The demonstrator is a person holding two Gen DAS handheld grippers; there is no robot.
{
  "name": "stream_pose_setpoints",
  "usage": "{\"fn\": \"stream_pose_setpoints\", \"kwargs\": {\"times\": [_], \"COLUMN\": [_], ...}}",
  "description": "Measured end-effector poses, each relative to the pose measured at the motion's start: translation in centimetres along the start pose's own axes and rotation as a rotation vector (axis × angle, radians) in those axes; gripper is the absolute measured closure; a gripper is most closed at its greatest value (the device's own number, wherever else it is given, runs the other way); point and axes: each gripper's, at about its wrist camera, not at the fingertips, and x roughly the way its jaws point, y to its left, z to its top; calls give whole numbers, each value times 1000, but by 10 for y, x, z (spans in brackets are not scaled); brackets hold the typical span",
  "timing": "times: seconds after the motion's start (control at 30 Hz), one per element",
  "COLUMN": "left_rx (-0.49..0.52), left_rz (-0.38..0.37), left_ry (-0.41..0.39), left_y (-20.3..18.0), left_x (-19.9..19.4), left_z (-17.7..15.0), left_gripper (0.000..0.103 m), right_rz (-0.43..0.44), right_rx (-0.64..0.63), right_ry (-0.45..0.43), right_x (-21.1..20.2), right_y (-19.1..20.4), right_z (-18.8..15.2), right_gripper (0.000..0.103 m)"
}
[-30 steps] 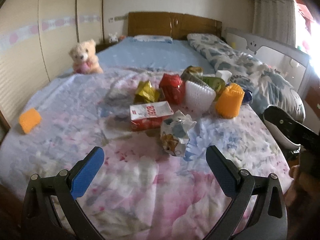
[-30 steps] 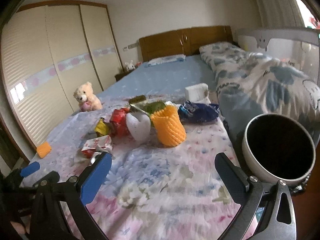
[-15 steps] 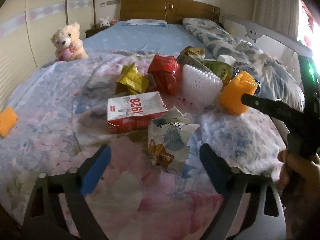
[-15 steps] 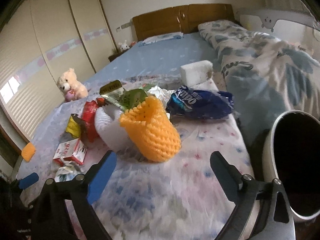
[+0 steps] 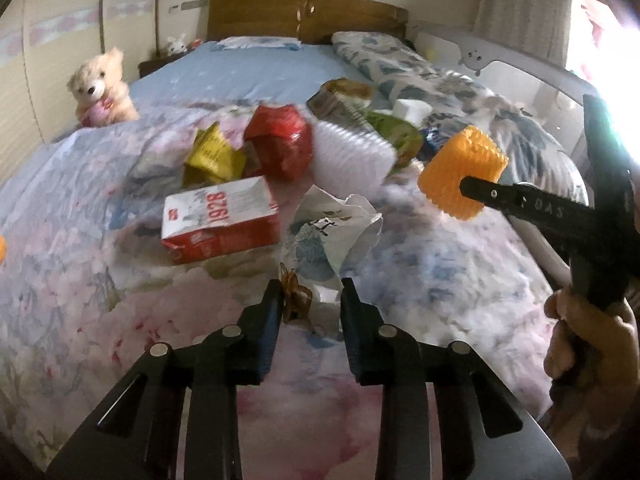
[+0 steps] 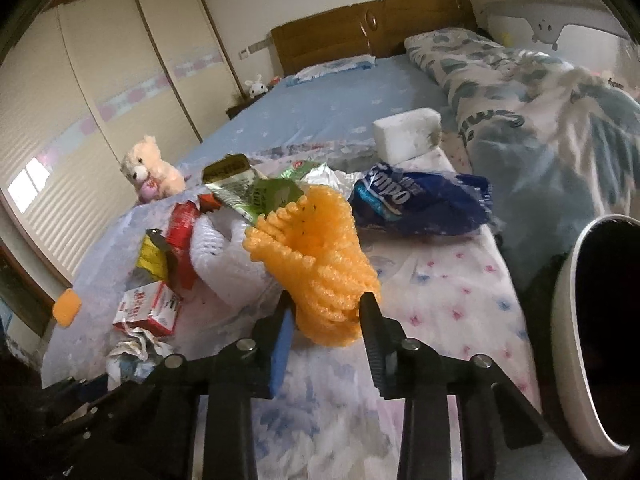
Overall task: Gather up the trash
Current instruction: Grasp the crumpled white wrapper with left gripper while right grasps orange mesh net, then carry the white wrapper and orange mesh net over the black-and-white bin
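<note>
A crumpled white printed wrapper (image 5: 332,232) lies on the flowered bedspread (image 5: 80,260). My left gripper (image 5: 312,300) is closing on its near end, and both pads touch the paper. An orange foam net sleeve (image 6: 316,252) stands further right on the bed. My right gripper (image 6: 327,312) is closing on its lower end, with the foam squeezed between the fingers. The left wrist view shows the same orange sleeve (image 5: 460,168) with a black finger of the right gripper against it and a person's hand (image 5: 592,340) on the handle.
More trash lies behind: a red and white carton (image 5: 220,220), a red bag (image 5: 280,144), a yellow wrapper (image 5: 208,156), a white foam sleeve (image 5: 352,152), a blue bag (image 6: 420,200). A white-rimmed bin (image 6: 562,328) stands at the bed's right edge. A teddy bear (image 5: 102,88) sits far left.
Both grippers moved forward and down from wide open. The left jaws came in around the crumpled wrapper, the right jaws around the orange foam sleeve.
</note>
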Motion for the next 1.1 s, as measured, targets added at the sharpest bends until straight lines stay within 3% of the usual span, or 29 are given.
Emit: {"fn": "stream_pose_setpoints", "kwargs": {"times": [0.37,0.73,1.1], "left_rx": [77,174,263], "left_rz": [-88,-168,-222], "left_ry": [-13,-11,1], "left_y": [-47,-110,-165], "left_x": [-8,-8,2], "left_z": [6,13,25], "left_gripper": [76,76,76], "right_rz": [-30,-133,-221], "right_rx": [83,173,247], "right_ry": [-47,-95,-125], "right_x": [-63,-119,-149], "right_y": [-33,-83,-136], "right_z": [-24,-39,-47], "right_gripper": [71,71,70]}}
